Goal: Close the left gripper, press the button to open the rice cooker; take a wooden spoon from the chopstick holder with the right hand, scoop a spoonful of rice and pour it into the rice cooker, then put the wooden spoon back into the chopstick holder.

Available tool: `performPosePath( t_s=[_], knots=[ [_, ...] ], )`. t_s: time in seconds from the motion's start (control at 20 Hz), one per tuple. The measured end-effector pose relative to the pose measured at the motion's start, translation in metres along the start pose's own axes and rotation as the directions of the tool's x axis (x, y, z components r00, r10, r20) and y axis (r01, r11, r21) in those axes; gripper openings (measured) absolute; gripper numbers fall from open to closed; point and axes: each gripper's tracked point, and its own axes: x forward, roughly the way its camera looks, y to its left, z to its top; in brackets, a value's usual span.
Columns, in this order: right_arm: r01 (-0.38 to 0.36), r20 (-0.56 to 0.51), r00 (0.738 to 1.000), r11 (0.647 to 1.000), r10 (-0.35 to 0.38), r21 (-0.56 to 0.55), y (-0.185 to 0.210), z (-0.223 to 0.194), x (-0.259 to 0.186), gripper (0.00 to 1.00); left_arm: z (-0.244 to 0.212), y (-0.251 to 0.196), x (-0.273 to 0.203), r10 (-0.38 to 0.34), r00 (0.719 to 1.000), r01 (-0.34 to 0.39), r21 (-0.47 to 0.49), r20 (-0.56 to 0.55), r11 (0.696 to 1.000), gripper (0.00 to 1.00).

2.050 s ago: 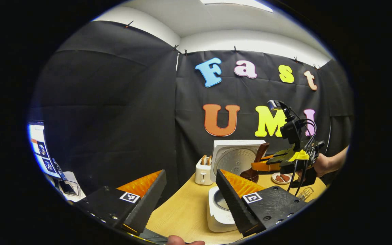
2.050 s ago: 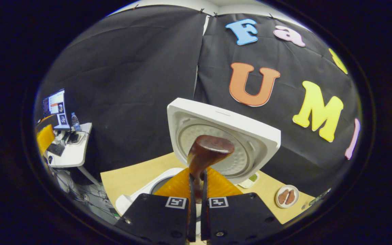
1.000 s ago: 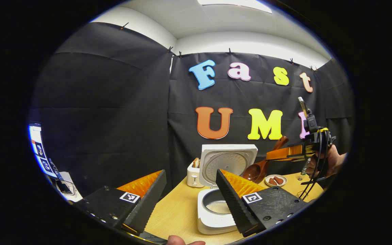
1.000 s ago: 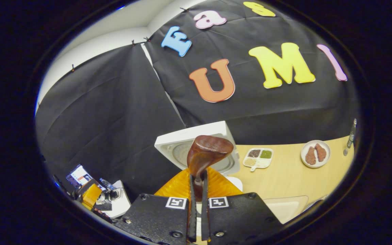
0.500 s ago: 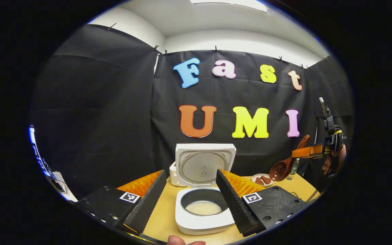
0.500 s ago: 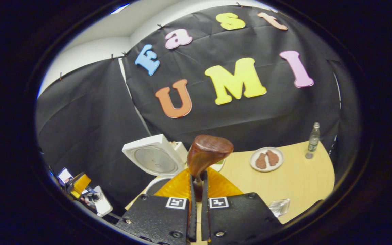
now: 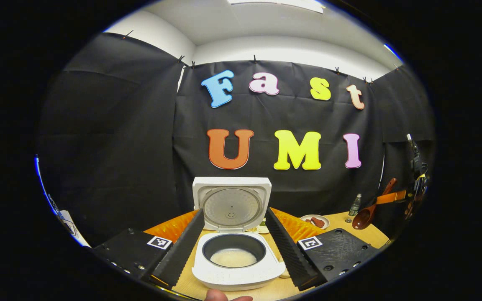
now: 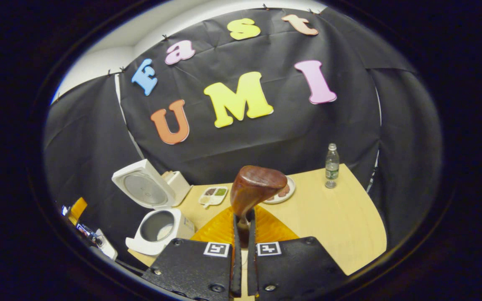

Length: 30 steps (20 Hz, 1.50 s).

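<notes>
table: bare past cooker | rice cooker: lid up, rice inside, between my left gripper's spread fingers | right gripper: clenched on wooden spoon handle, well right of cooker | spoon: stiff, light, likely slick; grip mid-handle

White rice cooker with a dark inner pot and pale rice inside. Reddish-brown glossy wooden spoon. Light wood-grain counter. Beside the cooker, a white plate holds brownish-red pieces.
</notes>
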Motion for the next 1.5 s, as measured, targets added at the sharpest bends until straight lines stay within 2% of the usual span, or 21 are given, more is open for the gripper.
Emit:
performPosePath(
  t_s=[0.25, 0.75, 1.15, 1.4, 1.5],
  knots=[
    [0.061, -0.078, 0.995, 0.997, -0.064, -0.037, -0.042, -0.048, 0.018, 0.11, 0.004, -0.001, 0.009, 0.021, 1.000, -0.021, -0.004, -0.006, 1.000, 0.94],
    [0.074, -0.204, 0.975, 0.993, -0.092, -0.093, -0.076, -0.131, 0.068, 0.10, 0.009, 0.001, 0.013, 0.069, 0.997, -0.069, -0.008, -0.017, 0.998, 0.94],
    [0.091, -0.231, 0.967, 0.993, -0.104, -0.069, -0.094, -0.160, 0.084, 0.11, 0.013, -0.003, 0.011, 0.080, 0.997, -0.080, 0.003, -0.020, 0.997, 0.94],
    [0.079, -0.223, 0.971, 0.995, -0.090, -0.057, -0.094, -0.162, 0.088, 0.11, 0.014, -0.005, 0.009, 0.082, 0.996, -0.082, -0.011, -0.018, 0.997, 0.94],
    [0.087, -0.221, 0.971, 0.995, -0.096, -0.051, -0.096, -0.162, 0.089, 0.15, 0.015, -0.006, 0.014, 0.080, 0.996, -0.081, -0.016, -0.024, 0.997, 0.94]
  ],
)
